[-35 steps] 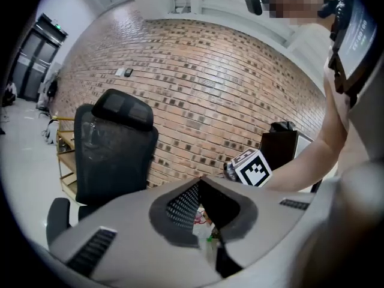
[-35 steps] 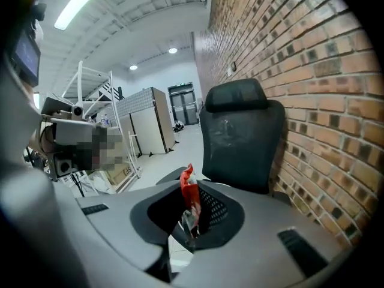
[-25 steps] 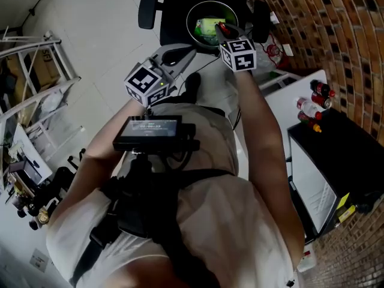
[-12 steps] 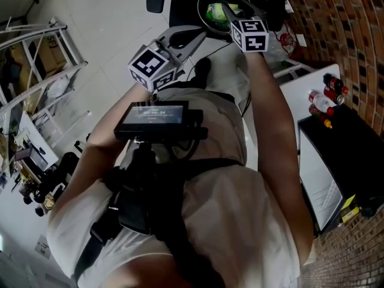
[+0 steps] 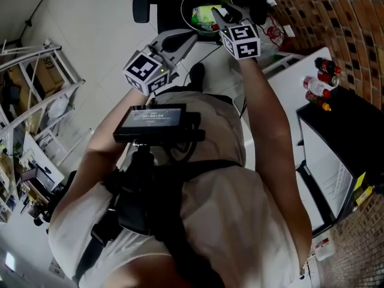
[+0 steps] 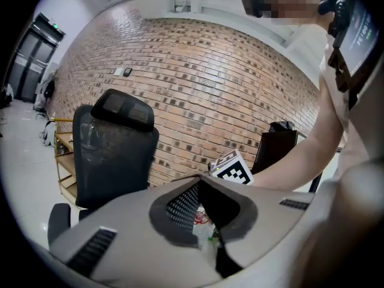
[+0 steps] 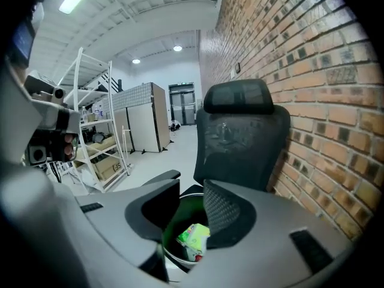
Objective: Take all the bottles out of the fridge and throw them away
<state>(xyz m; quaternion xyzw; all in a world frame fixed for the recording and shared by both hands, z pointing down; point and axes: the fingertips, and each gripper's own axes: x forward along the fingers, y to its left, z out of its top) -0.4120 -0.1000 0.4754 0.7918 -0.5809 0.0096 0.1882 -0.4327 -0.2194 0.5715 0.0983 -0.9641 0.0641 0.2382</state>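
Brick-walled corner with bin [image 5: 182, 11]: green bottle [image 7: 193, 237], seemingly, lying inside beneath right gripper [image 7: 191, 185], parted, empty, just narrowing after release. Left gripper [image 6: 199, 185] pinched together on nothing. More bottles [image 5: 318, 86] waiting beside fridge [image 5: 354, 131].

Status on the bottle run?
Left gripper shut, empty. Right gripper above bin, jaws just been closing, nothing between them. Green item in bin; red-capped bottles on white surface. Nothing blocking.

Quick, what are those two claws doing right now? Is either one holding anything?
Left claw: closed, empty.
Right claw: open over the bin, holding nothing; its jaws have just been closing partway.
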